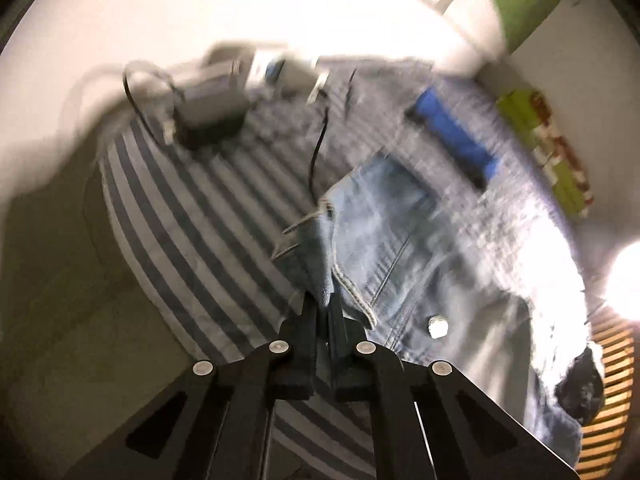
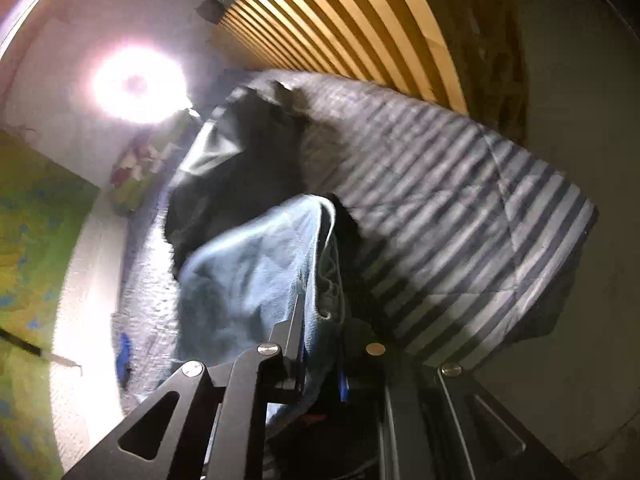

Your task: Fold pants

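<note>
Left wrist view: pale blue jeans (image 1: pixel 384 240) lie on a striped bedcover (image 1: pixel 192 208).
Left gripper (image 1: pixel 323 304): jaws clamped on the jeans' waist edge.
Right gripper (image 2: pixel 320 320): pinching a fold of jeans (image 2: pixel 256 264).
Beyond: black garment (image 2: pixel 240 168), slatted headboard (image 2: pixel 344 20), bright lamp (image 2: pixel 138 82).

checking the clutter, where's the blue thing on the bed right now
In the left wrist view the blue object lies upper right on the striped bedding, just beyond the jeans.
</note>
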`<state>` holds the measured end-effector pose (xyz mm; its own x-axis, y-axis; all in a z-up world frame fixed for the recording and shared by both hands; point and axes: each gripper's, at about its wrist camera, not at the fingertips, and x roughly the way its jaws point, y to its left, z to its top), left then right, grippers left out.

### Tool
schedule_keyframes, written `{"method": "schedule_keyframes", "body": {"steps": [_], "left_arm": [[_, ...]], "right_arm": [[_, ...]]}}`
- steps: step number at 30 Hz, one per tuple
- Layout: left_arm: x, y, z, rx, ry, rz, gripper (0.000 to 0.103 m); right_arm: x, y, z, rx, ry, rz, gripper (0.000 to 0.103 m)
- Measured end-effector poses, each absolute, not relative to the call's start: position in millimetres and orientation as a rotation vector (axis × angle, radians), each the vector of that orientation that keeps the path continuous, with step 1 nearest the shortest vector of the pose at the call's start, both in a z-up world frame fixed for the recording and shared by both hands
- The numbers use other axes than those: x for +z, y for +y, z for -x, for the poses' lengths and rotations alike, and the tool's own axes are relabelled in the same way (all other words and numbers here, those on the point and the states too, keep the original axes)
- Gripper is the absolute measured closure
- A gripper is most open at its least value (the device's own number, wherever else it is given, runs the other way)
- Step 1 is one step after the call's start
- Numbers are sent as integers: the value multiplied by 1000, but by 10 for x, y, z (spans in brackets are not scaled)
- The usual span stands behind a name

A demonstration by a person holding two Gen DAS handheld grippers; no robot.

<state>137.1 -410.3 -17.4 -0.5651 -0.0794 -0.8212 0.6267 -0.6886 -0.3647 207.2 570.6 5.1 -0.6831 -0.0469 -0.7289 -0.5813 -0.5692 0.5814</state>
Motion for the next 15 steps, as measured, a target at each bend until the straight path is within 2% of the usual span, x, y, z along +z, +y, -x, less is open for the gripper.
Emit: {"method": "schedule_keyframes", "body": {"steps": [3,5,8,9,12,15], "left_arm": [[-434,-4109,-1277,-2160,840,-1284,99],[-736,-4144,-1254,-2081,847,-1371,91],[-594,-4079,-1308,-2068,744,-1323,71],[-507,-4067,-1327,-2051,694,-1306,59],[-22,-3964,-1421,-2100,575,-1150,57],[319,-3577,-1158,-2289,562,-1133,57]], "right_arm": [[137,5611,-2094,2337,1118,1033,93],[52,5593,-2063,2313,1080,1063,93],[-24,5627,-2093,2295,1134,1057,93],[-20,5640,-2096,2300,1130,1059,93],[6,5659,-2104,2317,1134,1052,93],[29,5646,-2106,2335,1139,1016,93]]}}
